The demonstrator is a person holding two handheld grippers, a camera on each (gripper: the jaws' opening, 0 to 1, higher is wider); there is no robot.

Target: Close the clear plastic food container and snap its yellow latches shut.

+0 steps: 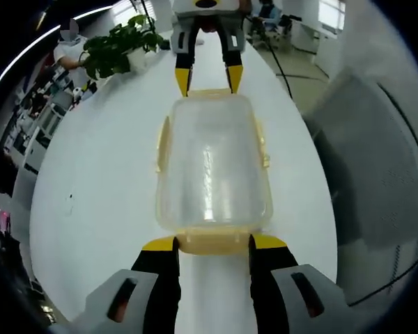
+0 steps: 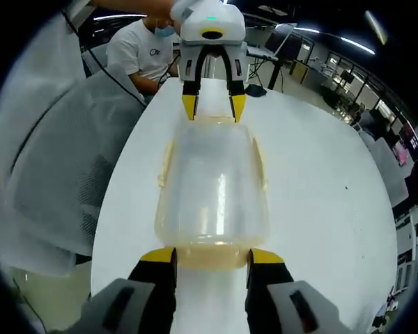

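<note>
— Two grippers, one container between them?

— Yes. In the left gripper view the clear container (image 1: 213,163) lies on the long white surface (image 1: 97,188), lid on, with the left gripper (image 1: 213,243) at its near end. The jaws stand apart, yellow tips either side of the near yellow latch (image 1: 213,243), just beside it; whether they press it I cannot tell.

— And the other one?

— The right gripper (image 1: 209,80) comes in from the far end, jaws spread, tips at the container's far edge. In the right gripper view it is mirrored: the right gripper (image 2: 212,257) flanks the near latch (image 2: 212,257) of the container (image 2: 212,188), and the left gripper (image 2: 214,106) sits at the far end, open too.

— Side latches?

— The side latches (image 1: 163,142) stick out a little along both long sides; whether they are snapped I cannot tell.

— Anything else around?

— A potted plant (image 1: 118,47) far left on the surface in the left gripper view, a grey mesh chair (image 2: 63,160) left of the surface (image 2: 313,181) in the right gripper view, and a seated person in a white shirt (image 2: 143,49) beyond.
</note>
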